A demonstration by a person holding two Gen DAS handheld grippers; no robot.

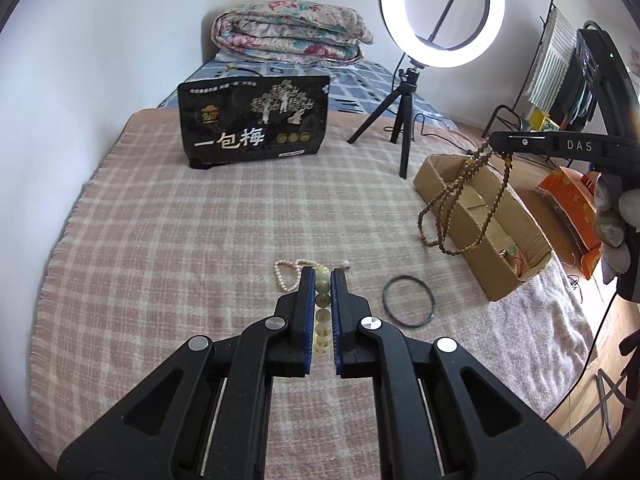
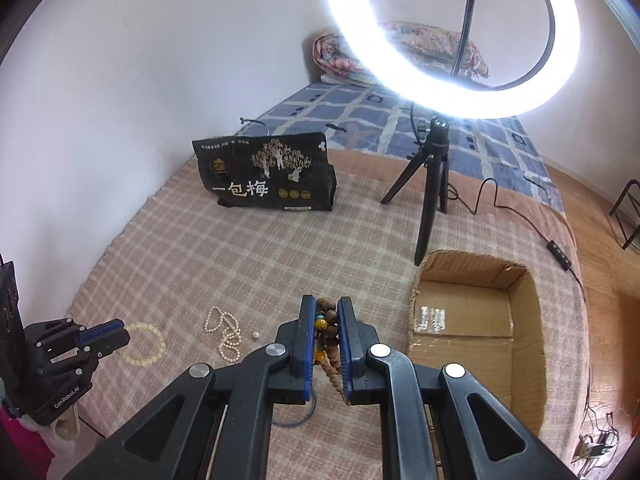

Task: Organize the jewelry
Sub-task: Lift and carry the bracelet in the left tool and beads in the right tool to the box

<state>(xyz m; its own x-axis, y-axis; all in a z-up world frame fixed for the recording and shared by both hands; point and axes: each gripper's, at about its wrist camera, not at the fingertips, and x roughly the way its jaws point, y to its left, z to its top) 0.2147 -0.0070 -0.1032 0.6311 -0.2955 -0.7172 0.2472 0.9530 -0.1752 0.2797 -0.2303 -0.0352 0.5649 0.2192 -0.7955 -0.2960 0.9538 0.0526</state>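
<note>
Beads of pale jade colour fill the narrow gap of the left gripper (image 1: 323,276), whose jaws are clenched on the pale bead bracelet (image 1: 322,312) low over the plaid blanket (image 1: 160,240); smooth, round and probably slick, it is best pinched across a bead, as here, since the loop will sag and roll. Just ahead and left of those tips lies the pearl necklace (image 1: 285,276), limp and fine, likely to snag if dragged; a bunched section would give the surest hold. Right of the tips rests a thin dark bangle (image 1: 407,300), stiff and light, easy to take by its rim. Further right, the right gripper (image 2: 325,304) grasps the wooden bead strand (image 2: 326,320), its long loops dangling and apt to swing, beside the open cardboard box (image 2: 520,320).
</note>
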